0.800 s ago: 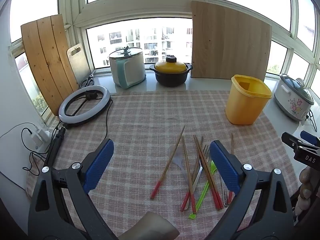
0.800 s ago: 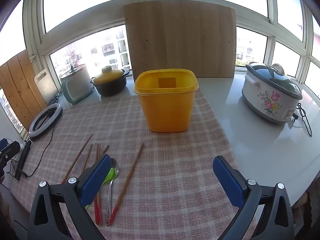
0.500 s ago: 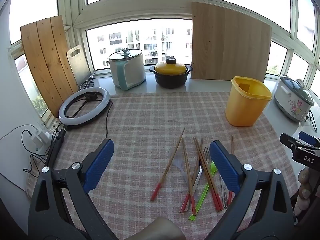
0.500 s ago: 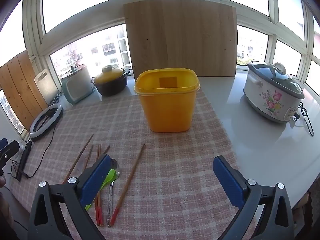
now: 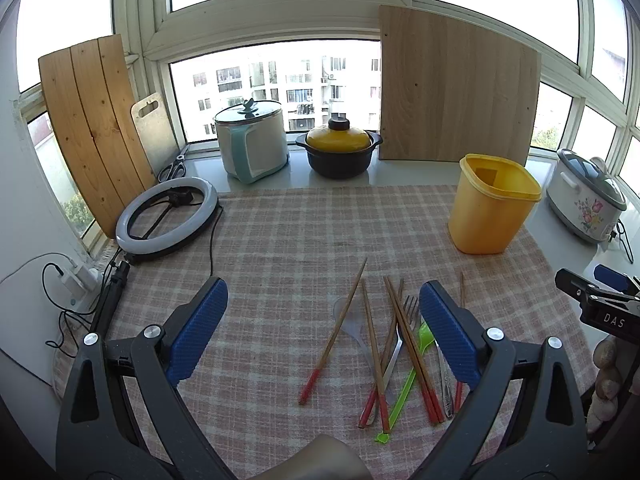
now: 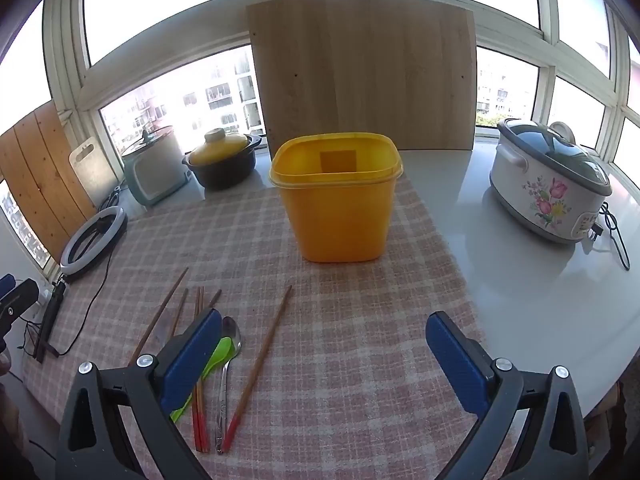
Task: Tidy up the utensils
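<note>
1. Left gripper point(image 5: 322, 320): jaws spread wide, nothing between the blue pads, tilted down over the checked cloth point(image 5: 280, 240).
2. Right gripper point(image 6: 324, 354): jaws likewise wide apart, nothing clamped, angled down toward the cloth in front of the yellow container point(image 6: 338, 200).
3. Utensils loose on the cloth in a small heap: several red-tipped wooden chopsticks point(image 5: 374, 346), metal fork point(image 5: 404, 320), green plastic spoon point(image 5: 404, 380), clear plastic spoon point(image 5: 352, 320), metal spoon point(image 6: 226, 376).
4. One chopstick point(image 5: 334, 334) lying slightly left of the heap; another single chopstick point(image 6: 262, 360) just right of the metal spoon, in the right wrist view.
5. Heap partly hidden behind the left gripper's right pad and the right gripper's left pad.
6. Yellow container upright and open-topped at the far right part of the cloth, apart from the heap.
7. Behind, on the sill: white pot with lid point(image 5: 252, 142), dark casserole with yellow lid point(image 5: 338, 150), wooden board point(image 5: 456, 96). Ring light point(image 5: 166, 218) at left, flowered cooker point(image 6: 552, 184) at right.
</note>
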`<action>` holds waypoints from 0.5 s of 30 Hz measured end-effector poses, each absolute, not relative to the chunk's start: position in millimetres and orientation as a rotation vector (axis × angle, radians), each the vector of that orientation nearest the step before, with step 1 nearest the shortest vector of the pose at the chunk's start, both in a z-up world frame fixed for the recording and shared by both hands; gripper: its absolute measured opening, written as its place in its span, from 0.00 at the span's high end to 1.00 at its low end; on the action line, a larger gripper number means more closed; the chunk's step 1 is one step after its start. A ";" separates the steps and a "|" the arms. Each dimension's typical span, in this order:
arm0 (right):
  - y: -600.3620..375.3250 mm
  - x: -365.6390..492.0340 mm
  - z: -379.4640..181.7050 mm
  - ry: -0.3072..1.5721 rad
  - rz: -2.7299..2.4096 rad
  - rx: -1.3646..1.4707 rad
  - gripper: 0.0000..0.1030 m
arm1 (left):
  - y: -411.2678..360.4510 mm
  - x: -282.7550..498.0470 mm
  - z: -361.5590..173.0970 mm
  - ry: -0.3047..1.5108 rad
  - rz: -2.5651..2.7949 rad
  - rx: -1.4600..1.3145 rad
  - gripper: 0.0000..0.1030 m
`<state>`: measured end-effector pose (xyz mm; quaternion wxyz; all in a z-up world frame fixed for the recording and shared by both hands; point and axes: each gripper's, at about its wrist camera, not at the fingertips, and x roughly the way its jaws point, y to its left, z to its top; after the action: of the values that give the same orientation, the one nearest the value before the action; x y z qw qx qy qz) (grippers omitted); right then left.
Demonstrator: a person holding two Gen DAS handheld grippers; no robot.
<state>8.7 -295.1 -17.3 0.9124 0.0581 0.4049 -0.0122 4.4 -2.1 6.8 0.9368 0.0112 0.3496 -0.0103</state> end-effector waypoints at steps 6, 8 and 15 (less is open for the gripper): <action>-296.5 5.6 -18.9 0.841 -0.027 0.122 0.00 | -3.6 4.9 6.7 0.713 -0.020 0.024 0.05; -297.0 5.3 -19.0 0.844 -0.028 0.123 0.00 | -3.7 5.1 7.0 0.713 -0.019 0.024 0.05; -296.5 5.3 -18.6 0.845 -0.028 0.123 0.00 | -5.0 5.7 7.4 0.712 -0.019 0.023 0.05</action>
<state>5.3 -296.5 -18.6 0.9102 0.0594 0.4097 -0.0135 5.7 -5.0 7.4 0.9372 0.0113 0.3484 -0.0094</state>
